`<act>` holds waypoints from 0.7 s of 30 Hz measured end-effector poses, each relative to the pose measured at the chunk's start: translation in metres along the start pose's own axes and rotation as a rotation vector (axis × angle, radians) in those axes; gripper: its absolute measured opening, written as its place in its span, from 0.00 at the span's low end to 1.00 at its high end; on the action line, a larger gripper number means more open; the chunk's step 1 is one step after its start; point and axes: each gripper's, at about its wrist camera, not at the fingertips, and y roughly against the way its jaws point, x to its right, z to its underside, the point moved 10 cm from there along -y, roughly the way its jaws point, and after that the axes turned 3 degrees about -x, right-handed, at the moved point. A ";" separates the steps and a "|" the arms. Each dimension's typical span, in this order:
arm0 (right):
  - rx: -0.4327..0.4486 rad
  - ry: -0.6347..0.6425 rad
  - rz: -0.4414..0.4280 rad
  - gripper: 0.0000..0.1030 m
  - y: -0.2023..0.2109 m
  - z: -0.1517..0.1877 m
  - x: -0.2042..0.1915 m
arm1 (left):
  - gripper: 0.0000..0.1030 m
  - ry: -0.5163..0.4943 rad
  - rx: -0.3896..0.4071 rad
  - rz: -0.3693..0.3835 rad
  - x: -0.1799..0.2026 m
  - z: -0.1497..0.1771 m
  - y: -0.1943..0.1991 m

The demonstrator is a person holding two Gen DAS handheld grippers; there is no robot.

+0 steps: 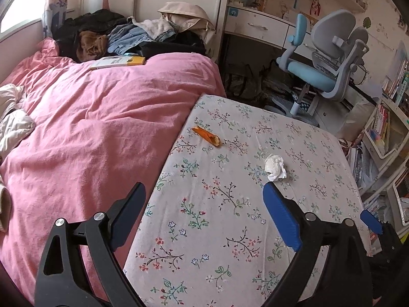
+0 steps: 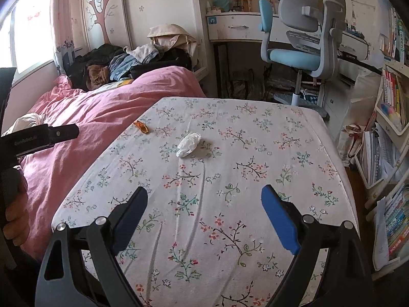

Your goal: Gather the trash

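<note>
Tissue (image 2: pixel 188 140), crumpled and lying on the flowered bed sheet (image 2: pixel 230 179) near an orange wrapper (image 2: pixel 142 127), looked light and soft enough to pinch anywhere, while both the right claw (image 2: pixel 204 199) and left claw (image 1: pixel 204 197) gaped wide, empty.

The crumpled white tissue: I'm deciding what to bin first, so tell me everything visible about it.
The crumpled white tissue is a small wad of thin, soft-looking paper, scrunched into an uneven lump with folds and creases. It lies loose on the floral sheet, right of the orange wrapper and apart from it. Only the sheet touches it. In the left wrist view it sits just beyond one fingertip of the open left claw, ungrasped.
</note>
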 end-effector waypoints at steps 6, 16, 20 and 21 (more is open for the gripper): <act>-0.009 0.009 0.009 0.84 -0.003 0.001 -0.001 | 0.87 0.000 -0.013 0.012 0.001 0.002 -0.002; -0.014 0.011 0.014 0.84 -0.004 0.002 -0.002 | 0.88 0.004 -0.024 0.020 0.001 0.003 -0.002; -0.018 0.009 0.017 0.84 -0.006 0.002 -0.001 | 0.88 0.003 -0.029 0.022 0.002 0.004 -0.002; -0.018 0.010 0.018 0.84 -0.006 0.003 -0.002 | 0.88 0.003 -0.031 0.023 0.002 0.004 -0.003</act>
